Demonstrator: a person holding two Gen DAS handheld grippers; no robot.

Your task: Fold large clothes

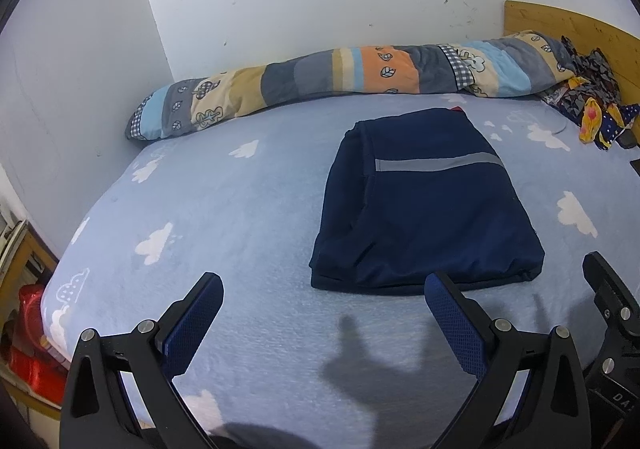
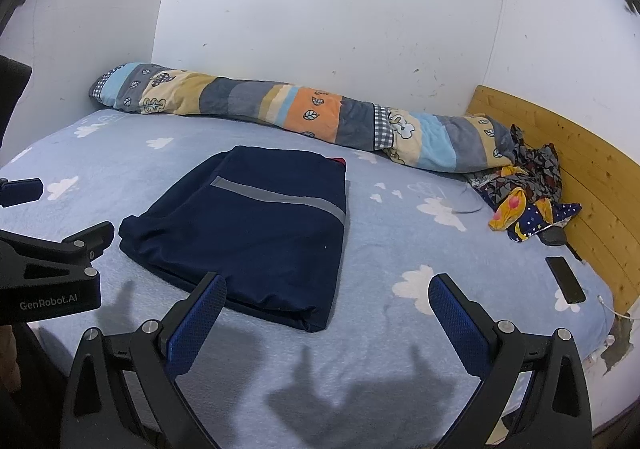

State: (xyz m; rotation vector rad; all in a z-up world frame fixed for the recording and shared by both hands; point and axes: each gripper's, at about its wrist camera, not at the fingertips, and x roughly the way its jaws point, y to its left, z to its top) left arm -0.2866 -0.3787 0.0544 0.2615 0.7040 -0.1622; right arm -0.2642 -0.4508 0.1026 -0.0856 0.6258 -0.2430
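The navy garment (image 1: 424, 205) lay folded into a compact rectangle on the cloud-print bedsheet (image 1: 240, 209), its grey stripe (image 1: 436, 163) uppermost. The left gripper (image 1: 324, 309) and right gripper (image 2: 328, 309) hovered just short of its near edge, both spread wide and holding nothing. Judging from this, the main risk was a finger snagging the near hem and dragging the layers apart, since the soft sheet gave little grip. A rolled patchwork quilt (image 2: 304, 117), crumpled patterned clothes (image 2: 528, 189) and a phone (image 2: 566, 279) lay well apart, obstructing nothing.
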